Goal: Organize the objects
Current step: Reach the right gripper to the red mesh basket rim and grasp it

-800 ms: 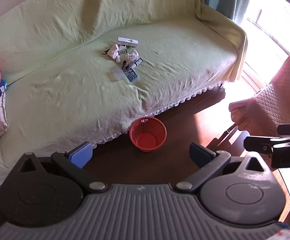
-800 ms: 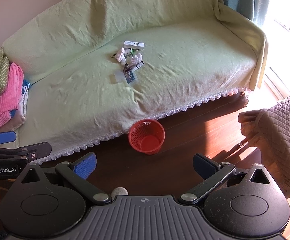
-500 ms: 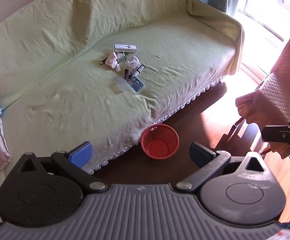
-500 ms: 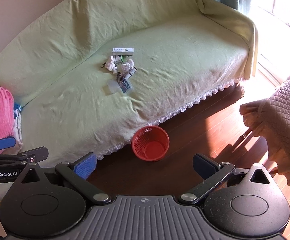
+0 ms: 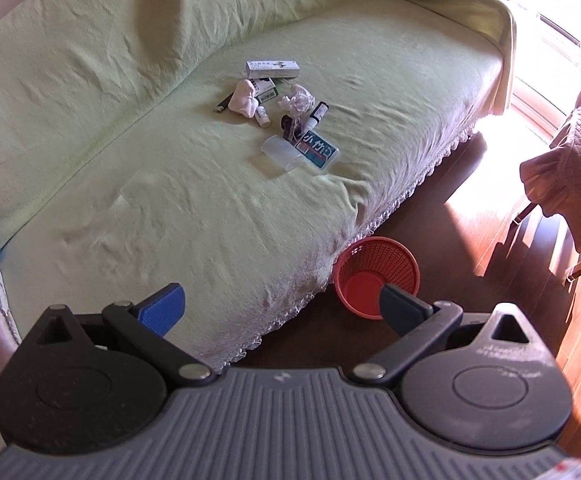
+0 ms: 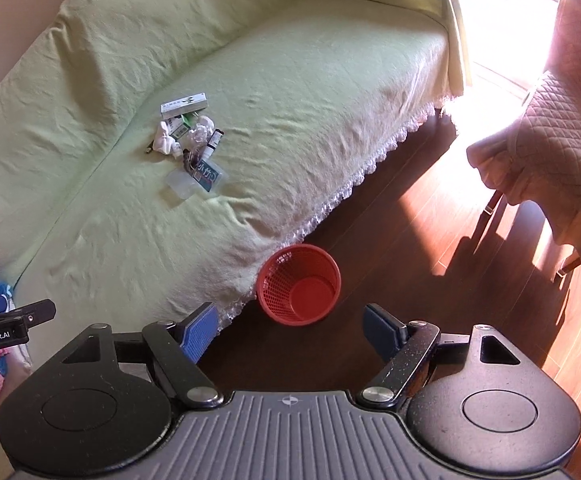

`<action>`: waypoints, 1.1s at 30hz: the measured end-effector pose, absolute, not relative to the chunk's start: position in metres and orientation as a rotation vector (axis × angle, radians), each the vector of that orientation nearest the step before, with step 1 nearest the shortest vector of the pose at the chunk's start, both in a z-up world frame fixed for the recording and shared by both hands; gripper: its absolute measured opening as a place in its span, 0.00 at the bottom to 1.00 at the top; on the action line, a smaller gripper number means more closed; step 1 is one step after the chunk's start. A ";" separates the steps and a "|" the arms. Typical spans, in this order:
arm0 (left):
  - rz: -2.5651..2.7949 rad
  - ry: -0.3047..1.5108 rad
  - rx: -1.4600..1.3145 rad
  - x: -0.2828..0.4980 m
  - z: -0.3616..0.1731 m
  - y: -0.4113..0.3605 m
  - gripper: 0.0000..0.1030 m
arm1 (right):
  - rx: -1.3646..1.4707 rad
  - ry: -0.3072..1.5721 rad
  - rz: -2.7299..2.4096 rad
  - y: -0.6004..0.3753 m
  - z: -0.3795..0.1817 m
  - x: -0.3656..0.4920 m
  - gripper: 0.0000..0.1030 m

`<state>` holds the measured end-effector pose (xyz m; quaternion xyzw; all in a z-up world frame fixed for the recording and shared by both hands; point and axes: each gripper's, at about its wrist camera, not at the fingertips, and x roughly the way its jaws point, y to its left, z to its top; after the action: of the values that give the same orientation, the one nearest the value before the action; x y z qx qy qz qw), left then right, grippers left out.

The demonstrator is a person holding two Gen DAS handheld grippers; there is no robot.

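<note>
Clutter (image 5: 278, 112) sits in 1 loose heap on the seat of the sofa (image 5: 170, 208), which wears a pale green cover, and we take that heap as our landmark. At its far edge lies a white and green box (image 5: 273, 67), with a second small carton (image 5: 267, 89) just in front of it. A pink crumpled cloth (image 5: 243, 98) lies on the heap's left side, a dark lighter (image 5: 222, 105) touching its left edge. A crumpled clear wrapper (image 5: 299, 101) and a small spray bottle (image 5: 317, 114) lie on the right side. Nearest us, a clear plastic cup (image 5: 281, 153) on its side touches a blue labelled packet (image 5: 317, 151).

Well in front of the heap, on the wooden floor (image 6: 430, 240) just beside the sofa's lace hem, stands a red mesh basket (image 6: 298, 289); we see nothing in it.

Our left tool (image 5: 282, 300) hangs above the sofa's front edge, its fingers spread wide around nothing. Our right tool (image 6: 290, 330) hovers over the floor near the basket, also wide and holding nothing. A quilted cover (image 6: 562, 148) drapes furniture to the right of the heap.
</note>
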<state>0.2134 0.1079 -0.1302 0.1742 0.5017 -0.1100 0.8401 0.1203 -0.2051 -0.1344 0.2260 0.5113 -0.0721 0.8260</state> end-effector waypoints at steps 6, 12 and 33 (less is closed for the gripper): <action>-0.218 1.071 0.348 0.236 -0.210 0.109 0.99 | 0.431 1.069 -0.122 -0.208 -0.213 0.147 0.75; -0.172 1.085 0.309 0.256 -0.308 0.104 0.98 | 0.453 1.091 -0.103 -0.220 -0.324 0.173 0.75; -0.092 1.114 0.354 0.267 -0.517 0.107 0.97 | 0.622 1.231 -0.143 -0.242 -0.647 0.213 0.38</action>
<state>0.2672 0.1069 -0.5175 0.1672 0.5255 -0.0432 0.8331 0.2130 -0.2421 -0.6474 0.2866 0.5672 -0.0659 0.7693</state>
